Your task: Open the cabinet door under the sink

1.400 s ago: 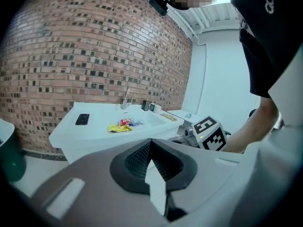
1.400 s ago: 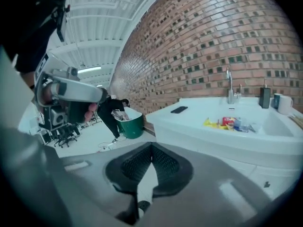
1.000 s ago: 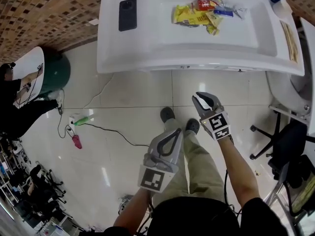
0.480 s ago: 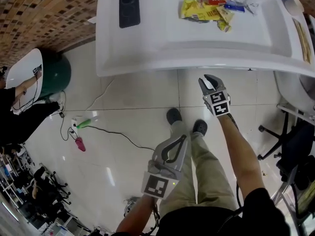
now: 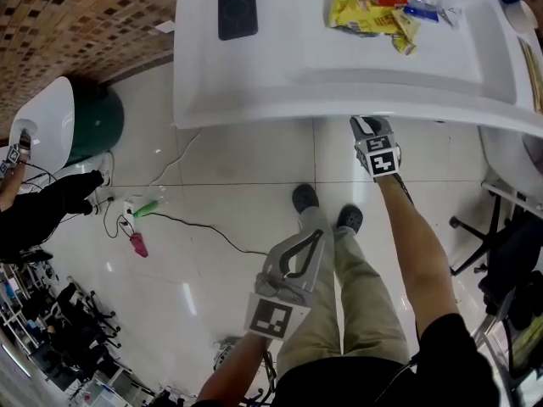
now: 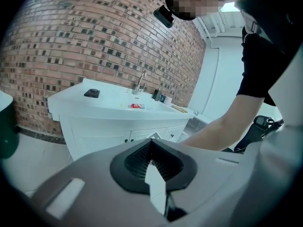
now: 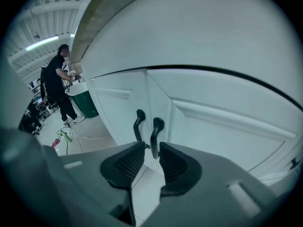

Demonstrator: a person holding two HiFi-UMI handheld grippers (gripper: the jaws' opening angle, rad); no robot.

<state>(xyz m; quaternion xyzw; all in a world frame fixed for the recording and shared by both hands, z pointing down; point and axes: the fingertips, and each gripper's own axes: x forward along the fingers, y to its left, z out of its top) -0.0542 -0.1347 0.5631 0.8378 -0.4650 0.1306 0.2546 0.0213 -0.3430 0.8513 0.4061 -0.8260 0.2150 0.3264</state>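
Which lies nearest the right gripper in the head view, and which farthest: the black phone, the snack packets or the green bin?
From the right gripper:
1. Snack packets, on the countertop, just ahead.
2. Black phone, on its left part.
3. Green bin, on the floor, far left.

My right hand-held gripper [image 5: 374, 136] reaches the front edge of the white surface [image 5: 254, 83], its tips tucked beneath. My left hand-held gripper [image 5: 299, 254] hangs low above the floor [image 5: 204, 287], jaws meeting at the tip. A black phone [image 5: 237, 7] and snack packets [image 5: 377, 11] lie on top.
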